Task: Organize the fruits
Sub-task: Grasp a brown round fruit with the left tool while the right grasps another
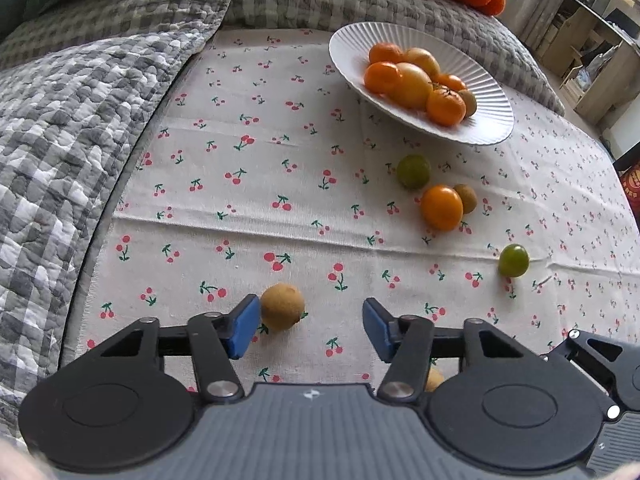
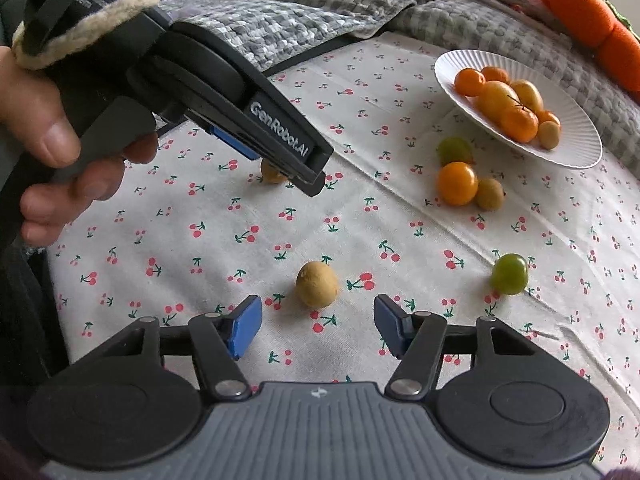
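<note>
1. Left gripper: blue pads apart, holding nothing. A tan fruit lies on the cloth just beside its left pad, at 10 o'clock from the gap; whether pad and fruit touch cannot be told.
2. Right gripper: blue pads apart, empty. A second tan fruit lies just ahead of the gap, at 12 o'clock, clear of both pads.
3. White fluted plate: at 1 o'clock in the left wrist view, holding a heap of orange and yellow fruits.
4. Loose cluster below the plate: one green fruit, one orange fruit and a small brownish fruit, the last two touching.
5. Lone green fruit: at 3 o'clock, well apart from the cluster.
6. Cherry-print cloth: under everything, on a grey checked quilt.
7. A hand grips the left gripper's handle.
</note>
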Tool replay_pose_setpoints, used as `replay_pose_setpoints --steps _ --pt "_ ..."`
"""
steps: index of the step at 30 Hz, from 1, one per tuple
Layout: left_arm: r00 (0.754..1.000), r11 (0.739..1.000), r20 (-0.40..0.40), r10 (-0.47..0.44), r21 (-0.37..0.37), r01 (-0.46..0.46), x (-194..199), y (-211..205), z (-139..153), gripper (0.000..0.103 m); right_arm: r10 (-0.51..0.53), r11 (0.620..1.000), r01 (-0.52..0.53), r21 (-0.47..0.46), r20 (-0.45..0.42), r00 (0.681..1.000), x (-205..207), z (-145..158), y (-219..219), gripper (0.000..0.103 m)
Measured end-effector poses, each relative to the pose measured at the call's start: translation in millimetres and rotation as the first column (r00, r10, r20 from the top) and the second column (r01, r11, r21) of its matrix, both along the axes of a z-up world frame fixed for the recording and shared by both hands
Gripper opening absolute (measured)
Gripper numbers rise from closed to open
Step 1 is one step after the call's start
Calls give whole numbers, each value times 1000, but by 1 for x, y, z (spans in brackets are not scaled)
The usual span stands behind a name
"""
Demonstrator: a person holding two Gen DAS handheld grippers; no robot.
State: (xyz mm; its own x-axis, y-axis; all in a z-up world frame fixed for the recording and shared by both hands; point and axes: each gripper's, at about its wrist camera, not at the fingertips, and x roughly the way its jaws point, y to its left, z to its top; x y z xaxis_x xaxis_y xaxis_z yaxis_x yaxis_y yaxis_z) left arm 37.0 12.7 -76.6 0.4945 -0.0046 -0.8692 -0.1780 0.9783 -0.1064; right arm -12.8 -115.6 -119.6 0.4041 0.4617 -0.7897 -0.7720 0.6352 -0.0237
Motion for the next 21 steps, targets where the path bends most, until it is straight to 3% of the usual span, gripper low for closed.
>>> replay_pose_setpoints --steps 3,5,7,15,21 --pt "1000 999 2 -4 44 4 1 -1 -2 47 -3 1000 3 -1 5 1000 1 -1 1 53" --pt "1000 999 -2 -2 53 2 2 1 -5 39 -7 1000 7 4 0 1000 2 -1 1 49" --pt "1000 999 -18 -3 52 4 3 3 -9 18 -9 1000 9 10 -1 1000 3 -1 1 48" --pt "999 996 -18 -28 83 30 5 -1 -12 17 -3 1000 3 28 -16 1000 7 -6 3 39" --pt "999 997 -15 -30 74 31 5 -1 -11 17 5 999 -4 46 -14 1000 9 -7 5 24"
